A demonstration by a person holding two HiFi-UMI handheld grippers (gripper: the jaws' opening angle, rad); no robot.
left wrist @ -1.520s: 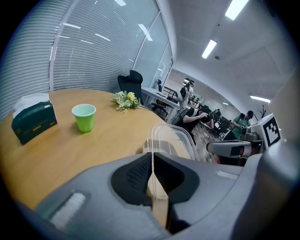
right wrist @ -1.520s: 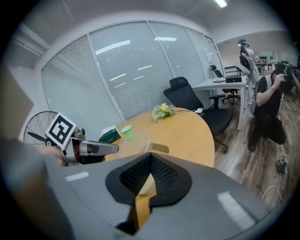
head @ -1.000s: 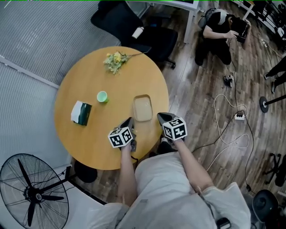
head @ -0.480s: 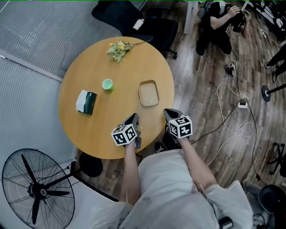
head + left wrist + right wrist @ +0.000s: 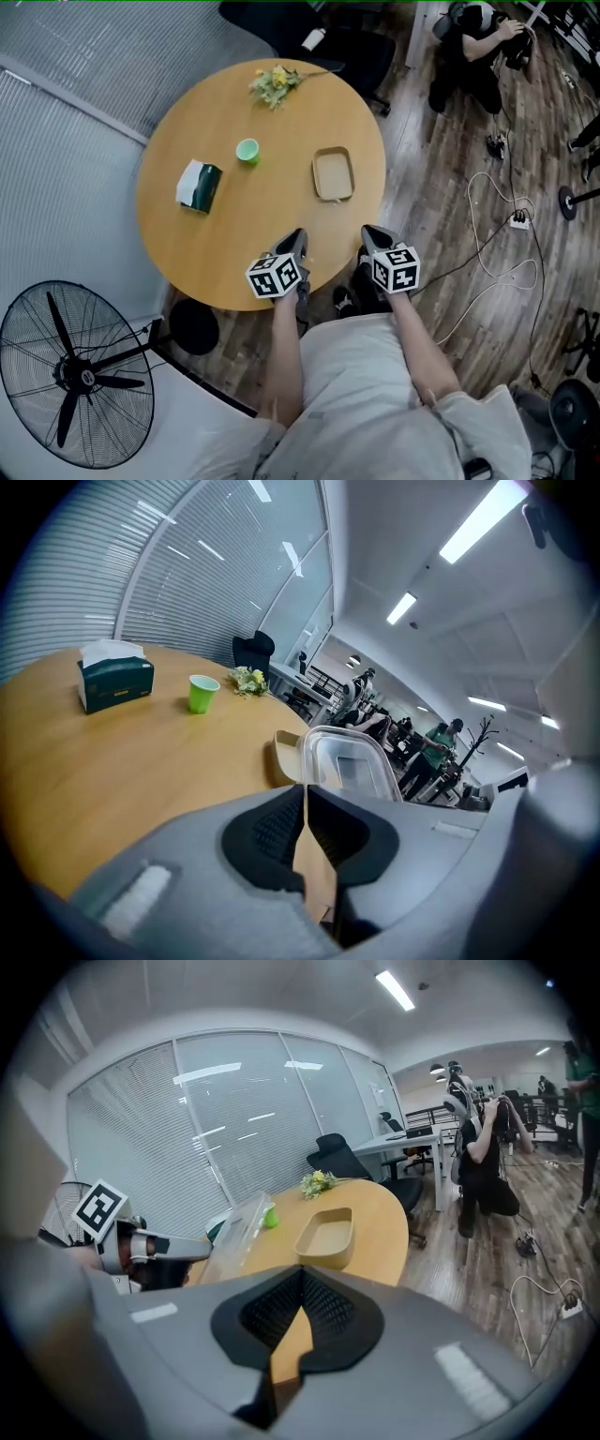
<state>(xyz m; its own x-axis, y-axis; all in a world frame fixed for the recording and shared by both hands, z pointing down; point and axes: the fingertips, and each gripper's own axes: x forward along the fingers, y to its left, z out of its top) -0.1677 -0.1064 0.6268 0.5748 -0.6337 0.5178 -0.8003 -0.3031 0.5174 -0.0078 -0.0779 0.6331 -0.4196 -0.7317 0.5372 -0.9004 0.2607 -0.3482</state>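
L gripper is pinching the near rim of a clear lid, jaws closed on it, above the table by its near edge. The lid is looking light, thin, bendy & slick, so the stiffer rim is prob. the best hold. R gripper is sitting closed, empty. The tray is lying farther off by the right edge, w/ bare wood between. The cup & tissue box are sitting well left.

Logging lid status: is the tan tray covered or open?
Open: the tan tray shows a bare cavity; the left gripper holds the clear lid.
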